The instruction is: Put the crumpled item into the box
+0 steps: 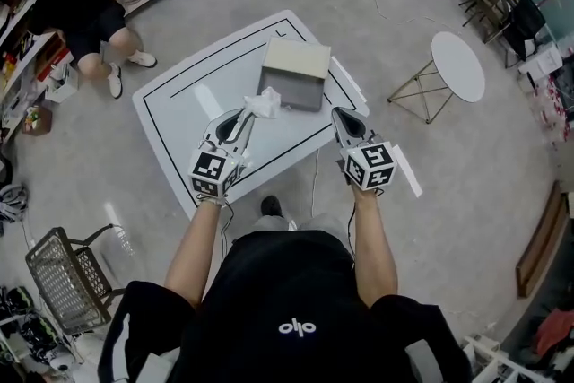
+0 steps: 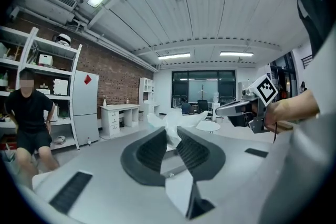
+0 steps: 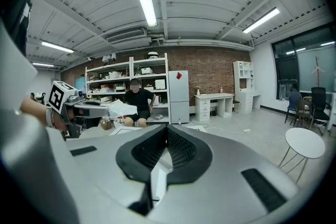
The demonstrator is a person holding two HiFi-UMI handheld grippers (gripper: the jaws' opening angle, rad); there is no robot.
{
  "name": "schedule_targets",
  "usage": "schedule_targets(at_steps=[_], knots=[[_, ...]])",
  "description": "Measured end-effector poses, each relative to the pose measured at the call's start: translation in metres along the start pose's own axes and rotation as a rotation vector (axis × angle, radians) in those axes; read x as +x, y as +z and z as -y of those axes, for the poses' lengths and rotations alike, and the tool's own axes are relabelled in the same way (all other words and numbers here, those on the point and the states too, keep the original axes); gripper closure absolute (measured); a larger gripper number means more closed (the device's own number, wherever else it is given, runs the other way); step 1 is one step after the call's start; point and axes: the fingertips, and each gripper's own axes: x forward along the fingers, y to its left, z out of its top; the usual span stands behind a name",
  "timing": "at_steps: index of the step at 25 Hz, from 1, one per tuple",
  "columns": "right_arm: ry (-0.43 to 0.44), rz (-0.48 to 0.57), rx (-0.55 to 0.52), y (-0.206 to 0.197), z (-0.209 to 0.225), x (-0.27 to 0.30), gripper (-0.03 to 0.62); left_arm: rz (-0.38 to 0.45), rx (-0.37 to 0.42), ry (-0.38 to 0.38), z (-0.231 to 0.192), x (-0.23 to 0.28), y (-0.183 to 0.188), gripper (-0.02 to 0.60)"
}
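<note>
The left tongs [image 2: 172,129] are pinching a crumpled white paper [image 1: 263,104]; in the left gripper view the ribbed pads press in on its lower part from both sides and the rest of the wad puffs out above the tips. The right tongs [image 3: 167,128] are pressed together with nothing between them.

From the head view, both tongs are held out over the near half of a white desk [image 1: 179,117] with a black line running round its top. A box [image 1: 296,63] with a pale top and a darker grey near side stands on the far half of the desk, at 12 o'clock from the person. The paper is at the box's 7 o'clock corner, right against its near edge; whether it touches the box cannot be told. The left tongs reach in toward it from 7 o'clock. The right tongs point toward the box from its 4 o'clock side, tips just short of the near right corner and apart from it.

Off the desk, a seated person in black [image 1: 81,9] is on the floor by shelves at 10 o'clock, a round white side table [image 1: 457,65] stands at 2 o'clock, and a wire basket [image 1: 67,278] sits on the floor at 8 o'clock.
</note>
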Motion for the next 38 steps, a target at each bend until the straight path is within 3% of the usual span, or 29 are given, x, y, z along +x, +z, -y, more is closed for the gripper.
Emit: schedule_targets(at_steps=[14, 30, 38], knots=[[0.144, -0.004, -0.020, 0.008, 0.016, 0.071, 0.585, -0.032, -0.014, 0.119, -0.030, 0.017, -0.013, 0.520], [0.394, -0.038, -0.042, 0.025, 0.113, 0.178, 0.585, -0.107, -0.057, 0.349, -0.051, 0.120, -0.026, 0.520], [0.525, -0.051, -0.073, 0.029, 0.118, 0.213, 0.585, -0.136, -0.086, 0.452, -0.054, 0.142, -0.038, 0.520]])
